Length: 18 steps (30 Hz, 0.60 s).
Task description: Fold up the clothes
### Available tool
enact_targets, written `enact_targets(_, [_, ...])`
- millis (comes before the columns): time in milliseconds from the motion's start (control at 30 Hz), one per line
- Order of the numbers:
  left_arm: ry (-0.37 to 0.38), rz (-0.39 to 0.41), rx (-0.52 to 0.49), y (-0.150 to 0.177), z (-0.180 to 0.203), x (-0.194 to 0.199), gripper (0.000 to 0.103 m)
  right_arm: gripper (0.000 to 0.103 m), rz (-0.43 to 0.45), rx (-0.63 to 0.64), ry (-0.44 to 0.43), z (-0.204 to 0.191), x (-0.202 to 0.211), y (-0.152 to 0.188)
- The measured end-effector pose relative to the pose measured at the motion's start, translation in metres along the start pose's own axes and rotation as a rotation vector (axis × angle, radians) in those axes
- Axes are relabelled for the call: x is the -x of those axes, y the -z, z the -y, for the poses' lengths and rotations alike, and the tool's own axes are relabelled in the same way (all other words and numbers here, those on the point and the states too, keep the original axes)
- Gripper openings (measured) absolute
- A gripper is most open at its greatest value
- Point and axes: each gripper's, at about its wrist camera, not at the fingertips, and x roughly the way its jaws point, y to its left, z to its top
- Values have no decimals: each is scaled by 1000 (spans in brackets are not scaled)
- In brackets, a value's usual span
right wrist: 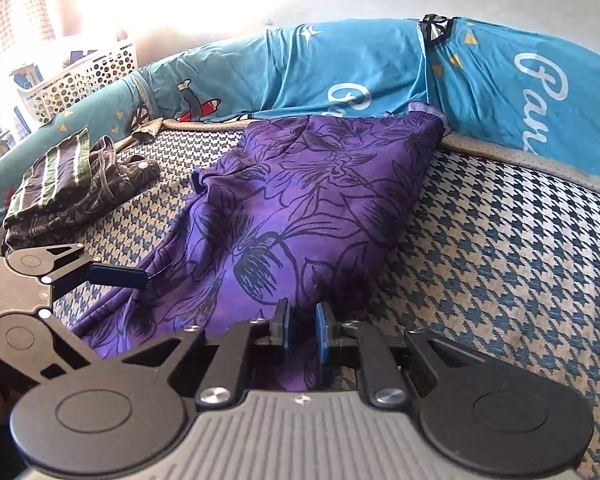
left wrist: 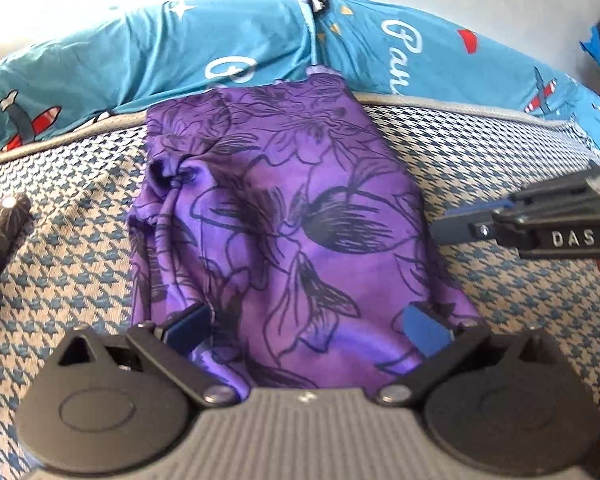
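A: Start with the purple floral garment (left wrist: 284, 216). Where does it lie?

B: Spread lengthwise on the houndstooth mattress (left wrist: 500, 152), its far end with a gathered band reaching up to the teal bedding (left wrist: 236, 36) along the back. The left side is rumpled into folds; the right side lies smoother. In the right wrist view the same cloth (right wrist: 300, 208) runs from the foreground to the teal cover (right wrist: 340, 56).

A: And the left gripper (left wrist: 306, 330)?

B: Spread wide over the near edge of the cloth. Its blue pads (left wrist: 426, 334) sit well apart with purple fabric between them, touching or just above it (I can't say the fingers press on anything). From the right wrist view it enters at the left (right wrist: 120, 276), one finger pointing at the garment's edge.

A: The right gripper (right wrist: 302, 332)?

B: Narrow. Its two blue pads (right wrist: 322, 332) stand close together at the garment's near right corner, with a slim gap and purple cloth showing in it. Whether the cloth is actually pinched I cannot tell. In the left wrist view it comes in from the right (left wrist: 460, 228), tip just beside the garment's right edge.

A: Anything else around?

B: A heap of dark patterned and green-striped clothes (right wrist: 72, 184) at the mattress's left, well apart from the purple piece, and a white perforated basket (right wrist: 80, 80) beyond the bedding near the bright window.
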Motion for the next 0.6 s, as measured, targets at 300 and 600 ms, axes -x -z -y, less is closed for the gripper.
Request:
enact_targets(300, [-99, 11, 132, -19, -22, -23, 103, 14, -13, -51, -39, -3, -24, -10])
enact_targets(600, [-265, -42, 231, -15, -55, -42, 103, 4, -107, -153, 95, 21, -49, -8])
